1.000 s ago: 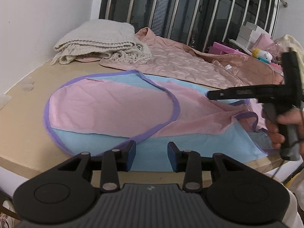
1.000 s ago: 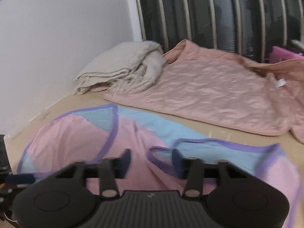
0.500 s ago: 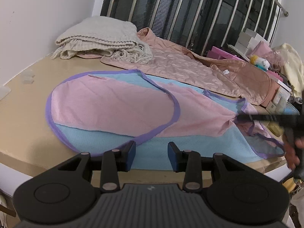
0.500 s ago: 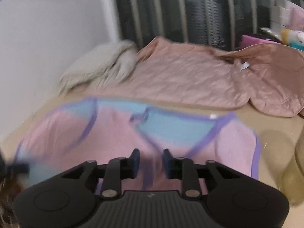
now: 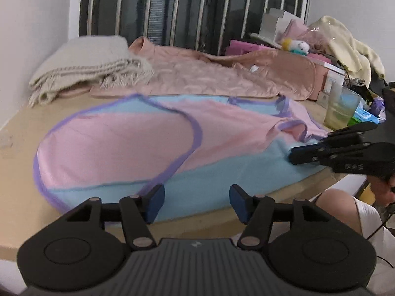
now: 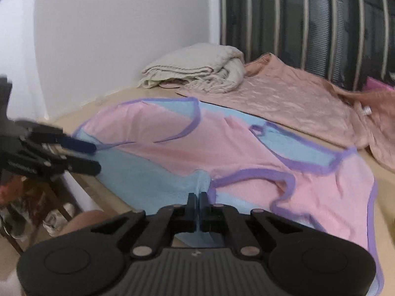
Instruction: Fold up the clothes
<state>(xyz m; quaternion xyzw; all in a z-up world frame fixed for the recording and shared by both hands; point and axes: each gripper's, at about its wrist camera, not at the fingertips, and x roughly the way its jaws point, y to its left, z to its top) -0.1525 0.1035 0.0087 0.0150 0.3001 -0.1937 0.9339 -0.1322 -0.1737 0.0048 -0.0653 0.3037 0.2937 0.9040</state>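
1. Tan table (image 5: 22,133) by a white wall carries the pink-and-blue garment (image 5: 118,148), spread flat.
2. Right gripper (image 6: 198,208), parted earlier, now pinches the garment's blue near edge.
3. Left gripper (image 5: 196,203) has spread wider at the near hem.
4. Pink quilt (image 5: 197,79) lies behind.

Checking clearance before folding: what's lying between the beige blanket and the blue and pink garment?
Left wrist view: between beige blanket and garment lies the peach quilted jacket's edge, then bare tabletop.

Showing no readable words or numbers anywhere; only a small pale logo mark sitting on each hand-held gripper (image 5: 197,194) body, too tiny to decipher.
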